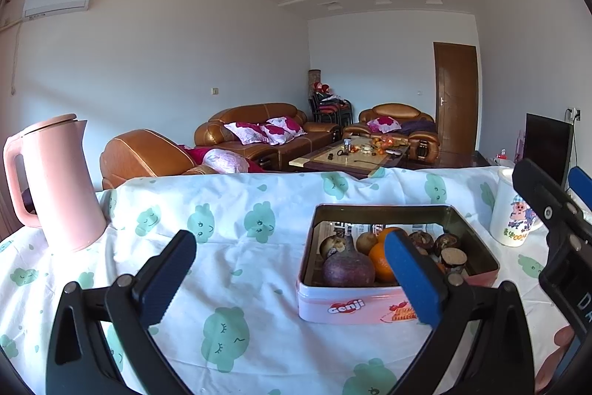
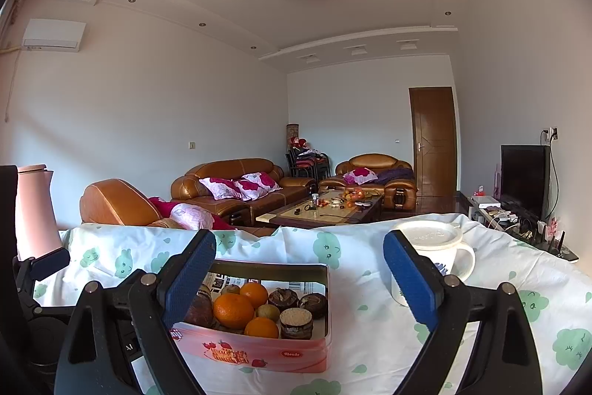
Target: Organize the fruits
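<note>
Both tools hover over the table (image 1: 259, 269) with its white cloth of green cartoon prints, and the pink tin (image 1: 373, 306) of fruit sits between them. The left hand-held gripper (image 1: 292, 278) is released, jaws spread wide with nothing between the pads; the tin lies just ahead and to its right, partly behind the right-side finger. The right hand-held gripper (image 2: 299, 280) is likewise spread and empty, with the tin (image 2: 259, 354) low in front of it, close behind its left-side finger. Inside the tin: oranges (image 2: 233, 310), a small kiwi (image 2: 267, 311), a dark purple fruit (image 1: 347, 269) at the near left side, and brown cake-like rounds (image 2: 296, 322) on the right side. A lidded white mug (image 2: 433, 247) stands to the tin's right, toward the table's far edge. A pink kettle (image 1: 55, 180) stands at the far left corner, well apart from the tin.
</note>
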`<state>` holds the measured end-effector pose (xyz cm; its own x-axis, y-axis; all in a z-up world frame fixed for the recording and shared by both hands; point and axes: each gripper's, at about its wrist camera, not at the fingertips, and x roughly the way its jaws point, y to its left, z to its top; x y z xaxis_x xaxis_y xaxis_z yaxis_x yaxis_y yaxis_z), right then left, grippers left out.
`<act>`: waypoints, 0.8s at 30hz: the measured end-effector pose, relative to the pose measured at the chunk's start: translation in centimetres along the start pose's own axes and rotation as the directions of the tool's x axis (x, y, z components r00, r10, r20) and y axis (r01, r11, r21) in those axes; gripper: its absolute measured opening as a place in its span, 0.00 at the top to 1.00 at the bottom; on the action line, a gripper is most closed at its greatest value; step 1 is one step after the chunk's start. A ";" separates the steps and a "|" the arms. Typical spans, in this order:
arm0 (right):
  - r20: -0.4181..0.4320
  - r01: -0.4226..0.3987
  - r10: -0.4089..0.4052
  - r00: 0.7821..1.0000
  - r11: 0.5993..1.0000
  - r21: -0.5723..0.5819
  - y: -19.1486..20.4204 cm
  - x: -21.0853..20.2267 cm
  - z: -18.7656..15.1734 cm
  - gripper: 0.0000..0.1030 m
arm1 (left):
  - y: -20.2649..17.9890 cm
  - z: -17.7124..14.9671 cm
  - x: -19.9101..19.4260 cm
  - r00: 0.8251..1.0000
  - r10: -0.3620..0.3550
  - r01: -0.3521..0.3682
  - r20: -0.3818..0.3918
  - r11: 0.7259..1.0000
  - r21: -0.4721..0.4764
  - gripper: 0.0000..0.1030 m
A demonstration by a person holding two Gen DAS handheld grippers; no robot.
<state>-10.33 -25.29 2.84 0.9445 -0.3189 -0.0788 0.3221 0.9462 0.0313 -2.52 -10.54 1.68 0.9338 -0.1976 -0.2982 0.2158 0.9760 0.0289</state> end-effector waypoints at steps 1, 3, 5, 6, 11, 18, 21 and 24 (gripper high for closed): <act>0.000 0.001 -0.001 1.000 1.000 0.000 0.0 0.0 0.0 0.10 | 0.0 0.0 0.0 1.000 0.000 0.000 0.000 1.000 0.000 0.00; 0.000 0.001 -0.001 1.000 1.000 0.003 0.0 0.0 0.0 0.10 | 0.0 0.0 0.0 1.000 -0.001 0.001 0.000 1.000 0.001 0.00; -0.003 0.002 -0.002 1.000 1.000 0.006 0.0 0.0 -0.1 0.10 | 0.0 0.0 0.0 1.000 -0.001 0.001 0.001 1.000 0.001 0.00; -0.004 0.002 -0.002 1.000 1.000 0.007 -0.1 0.0 -0.1 0.10 | 0.0 0.0 0.0 1.000 -0.001 0.001 0.000 1.000 0.001 0.00; -0.004 0.002 -0.002 1.000 1.000 0.009 -0.1 0.0 -0.1 0.10 | 0.0 0.0 0.0 1.000 0.000 0.000 0.000 1.000 0.000 0.00; -0.005 0.002 -0.002 1.000 1.000 0.011 -0.1 0.0 -0.1 0.10 | 0.3 -0.1 0.0 1.000 0.006 -0.006 -0.002 1.000 -0.001 0.00; -0.007 -0.001 0.001 1.000 1.000 0.014 -0.2 -0.1 -0.2 0.10 | 0.5 -0.2 0.0 1.000 0.012 -0.012 -0.007 1.000 -0.002 0.00; -0.009 0.001 -0.001 1.000 1.000 0.016 -0.3 -0.1 -0.1 0.10 | 0.6 -0.3 0.0 1.000 0.017 -0.017 -0.010 1.000 -0.004 0.00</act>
<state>-10.49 -25.52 2.71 0.9437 -0.3191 -0.0875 0.3239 0.9449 0.0472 -2.46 -9.97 1.45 0.9342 -0.1804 -0.3076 0.1991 0.9795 0.0302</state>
